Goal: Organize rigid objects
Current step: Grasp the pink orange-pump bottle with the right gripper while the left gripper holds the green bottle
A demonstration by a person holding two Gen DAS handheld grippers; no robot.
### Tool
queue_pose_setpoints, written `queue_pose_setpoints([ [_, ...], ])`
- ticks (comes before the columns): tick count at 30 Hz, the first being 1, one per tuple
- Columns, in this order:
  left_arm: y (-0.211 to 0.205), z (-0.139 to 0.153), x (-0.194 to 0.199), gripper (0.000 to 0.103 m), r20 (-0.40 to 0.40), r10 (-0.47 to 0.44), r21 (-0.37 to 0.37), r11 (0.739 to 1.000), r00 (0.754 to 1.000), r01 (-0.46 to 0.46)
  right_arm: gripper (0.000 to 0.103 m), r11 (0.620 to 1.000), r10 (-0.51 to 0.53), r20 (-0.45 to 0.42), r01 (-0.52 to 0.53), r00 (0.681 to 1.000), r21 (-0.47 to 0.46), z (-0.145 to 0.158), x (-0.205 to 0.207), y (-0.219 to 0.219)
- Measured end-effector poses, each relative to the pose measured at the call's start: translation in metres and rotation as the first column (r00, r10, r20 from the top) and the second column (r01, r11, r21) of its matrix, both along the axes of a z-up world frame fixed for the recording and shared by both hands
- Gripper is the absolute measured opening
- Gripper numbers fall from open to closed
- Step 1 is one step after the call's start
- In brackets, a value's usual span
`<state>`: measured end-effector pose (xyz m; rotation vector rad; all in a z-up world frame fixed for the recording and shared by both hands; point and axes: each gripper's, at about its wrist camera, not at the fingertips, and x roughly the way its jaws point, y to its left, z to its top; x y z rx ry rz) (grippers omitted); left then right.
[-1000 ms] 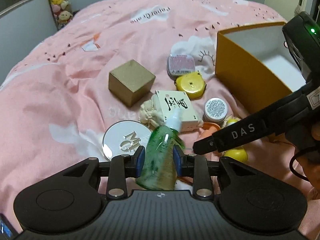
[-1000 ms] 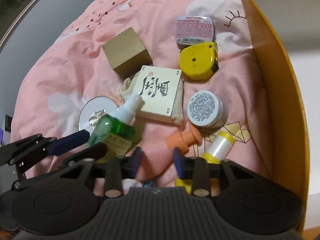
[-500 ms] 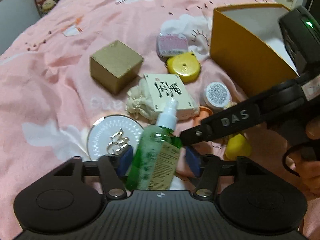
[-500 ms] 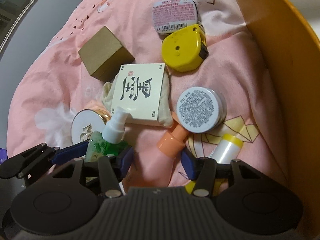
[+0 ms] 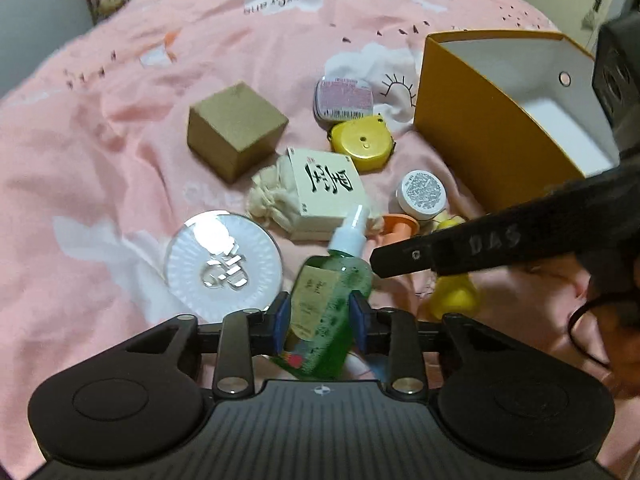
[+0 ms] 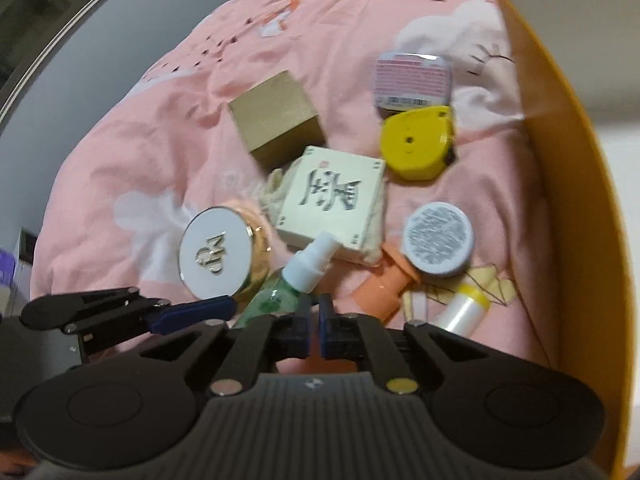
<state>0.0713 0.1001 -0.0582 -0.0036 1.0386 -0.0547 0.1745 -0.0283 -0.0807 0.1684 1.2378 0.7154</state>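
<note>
On a pink bed (image 5: pixel 120 152), the open orange cardboard box (image 5: pixel 472 136) shows only white interior. The left tool (image 5: pixel 320 322), closing, grips a green spray bottle (image 5: pixel 332 296); the right tool (image 6: pixel 314 330) is closed, empty.

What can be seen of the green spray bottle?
The green spray bottle looks like clear green plastic with a white pump top and a pale label. It tilts, top pointing away toward the cream box, above the pink bedcover. It sits between the left gripper's blue pads; the jaws are closing on its body.
</note>
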Motion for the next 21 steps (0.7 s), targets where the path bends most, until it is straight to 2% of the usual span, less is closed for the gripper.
queue_pose_setpoints([
  [1,-0.001,0.0,-0.001,0.047,0.0,-0.008,0.006,1.0,1.0,0.008,0.036,1.0,-0.019,0.0,0.019,1.0,-0.002,0.001,0.001,-0.003],
  [2,-0.001,-0.001,-0.001,0.048,-0.004,-0.014,0.005,1.0,1.0,0.014,0.042,0.999,-0.033,-0.006,0.033,0.999,0.0,0.0,0.001,-0.006],
  [5,-0.007,-0.006,0.002,0.048,-0.014,-0.051,0.021,0.998,0.999,0.052,0.043,0.999,-0.039,-0.023,0.038,0.999,-0.02,-0.003,-0.001,-0.005],
  [8,-0.018,-0.014,0.003,0.054,-0.008,-0.09,0.101,0.991,0.996,0.091,0.044,0.997,-0.069,-0.032,0.067,0.997,-0.049,-0.008,0.003,-0.005],
  [10,-0.019,-0.016,0.003,0.054,-0.016,-0.104,0.103,0.989,0.994,0.105,0.045,0.995,-0.078,-0.065,0.073,0.995,-0.072,-0.018,0.006,-0.004],
  [12,-0.016,-0.017,0.002,0.059,-0.016,-0.096,0.1,0.99,0.995,0.098,0.045,0.994,-0.105,-0.12,0.101,0.987,-0.043,-0.029,0.012,-0.008],
  [16,-0.018,-0.017,0.003,0.056,-0.002,-0.094,0.123,0.988,0.996,0.093,0.048,0.994,-0.113,-0.152,0.11,0.982,-0.025,-0.036,0.018,-0.004],
  [19,-0.026,-0.016,0.003,0.053,0.02,-0.106,0.165,0.981,0.994,0.101,0.047,0.996,-0.086,-0.122,0.084,0.989,-0.029,-0.034,0.016,0.005],
  [21,-0.024,-0.015,0.003,0.051,0.032,-0.086,0.151,0.985,0.996,0.08,0.044,0.997,-0.077,-0.109,0.076,0.991,-0.019,-0.031,0.014,0.006],
])
